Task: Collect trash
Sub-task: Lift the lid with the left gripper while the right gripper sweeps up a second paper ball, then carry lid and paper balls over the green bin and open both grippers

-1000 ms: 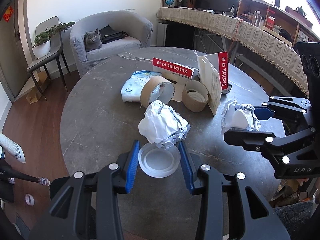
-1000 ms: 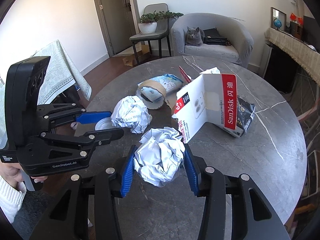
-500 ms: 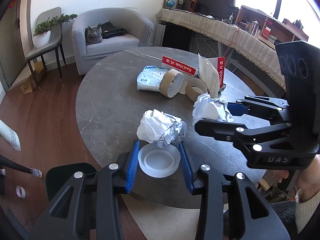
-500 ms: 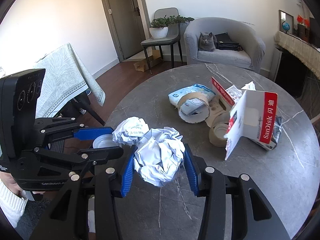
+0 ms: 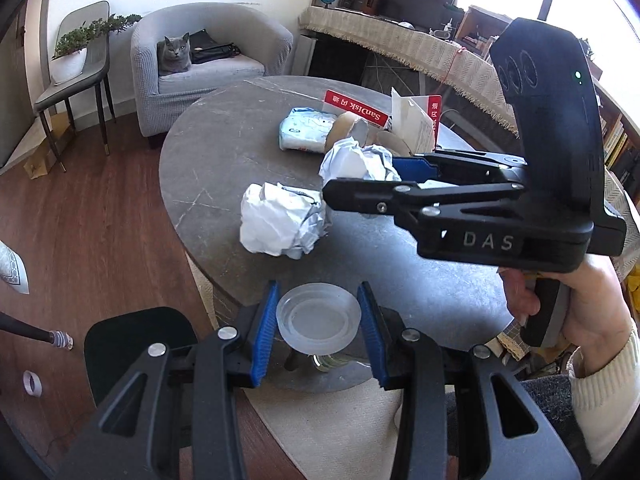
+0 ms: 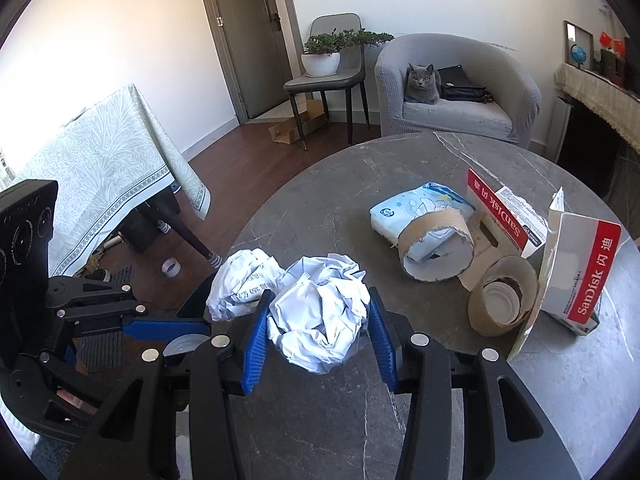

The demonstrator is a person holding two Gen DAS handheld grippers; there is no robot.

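My left gripper (image 5: 318, 316) is shut on a clear round plastic lid (image 5: 318, 320), held over the near edge of the round grey table (image 5: 224, 148). My right gripper (image 6: 318, 328) is shut on a crumpled white paper ball (image 6: 320, 316), lifted off the table. In the left wrist view that right gripper (image 5: 360, 178) and its paper ball (image 5: 356, 158) hang to the upper right, held by a hand in a cream sleeve. A second crumpled paper ball (image 5: 280, 220) lies loose on the table. The right wrist view shows it (image 6: 244, 284) beside the left gripper (image 6: 180, 336).
Farther back on the table lie a blue tissue pack (image 6: 420, 208), two cardboard tape cores (image 6: 436, 248), and red-and-white cartons (image 6: 580, 272). A black stool (image 5: 136, 340) stands below the table edge. A grey cat (image 6: 422, 84) sits in an armchair. A cloth-covered table (image 6: 100, 168) stands at left.
Both grippers have pulled back toward the near edge of the table, carrying the lid and the paper ball. The right gripper now sits closer in the left wrist view. The loose ball stayed put.
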